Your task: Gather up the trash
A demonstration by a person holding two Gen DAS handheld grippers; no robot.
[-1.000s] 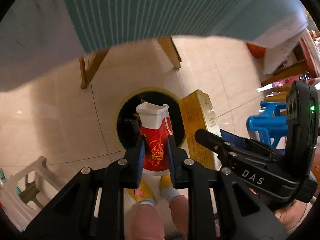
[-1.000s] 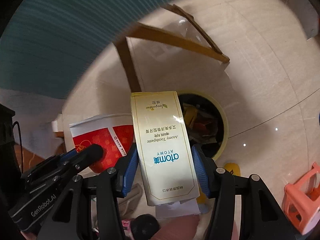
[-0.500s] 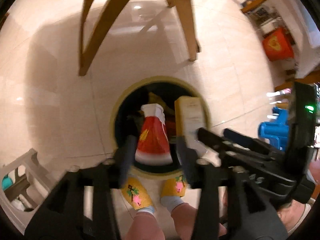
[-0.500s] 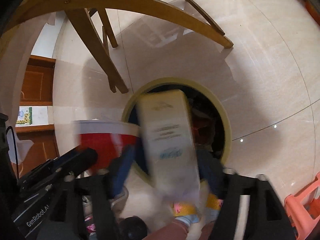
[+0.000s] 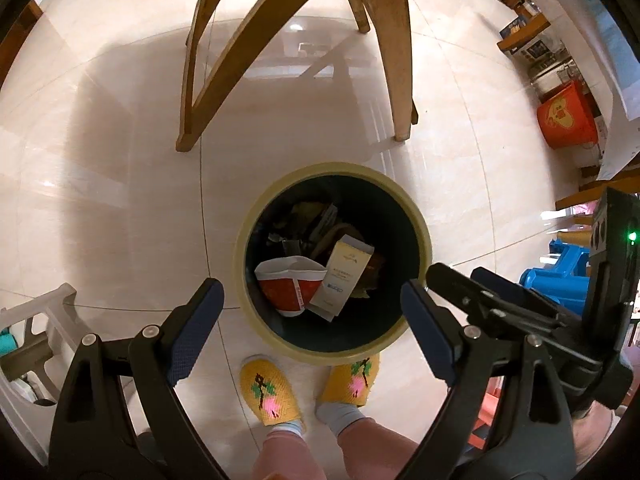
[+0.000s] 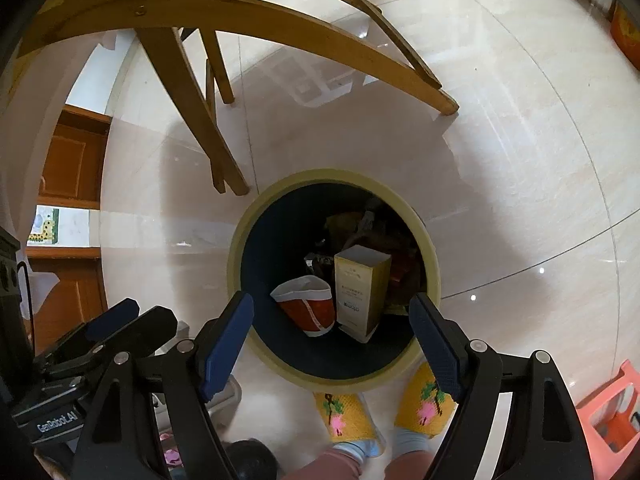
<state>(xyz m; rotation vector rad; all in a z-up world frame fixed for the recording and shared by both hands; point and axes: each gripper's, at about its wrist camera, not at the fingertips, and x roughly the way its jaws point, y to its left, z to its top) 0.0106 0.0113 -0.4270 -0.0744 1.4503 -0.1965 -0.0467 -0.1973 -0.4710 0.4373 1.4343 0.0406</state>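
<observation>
Tongs in both my hands hang over the round bin (image 5: 425,236), pointing almost straight down. My left gripper (image 5: 310,328) has its jaws spreading wide with nothing between the pads, and my right gripper (image 6: 332,344) is opening the same way, equally empty. Down inside the bin, the red paper cup (image 5: 290,288) lies tilted on the other rubbish, with the pale toothpaste box (image 5: 340,278) leaning right against it. My yellow slippers (image 5: 270,388) stand on the tiled floor (image 5: 120,200) just beside the bin's near rim. Wooden table legs (image 5: 396,52) rise beyond it.
</observation>
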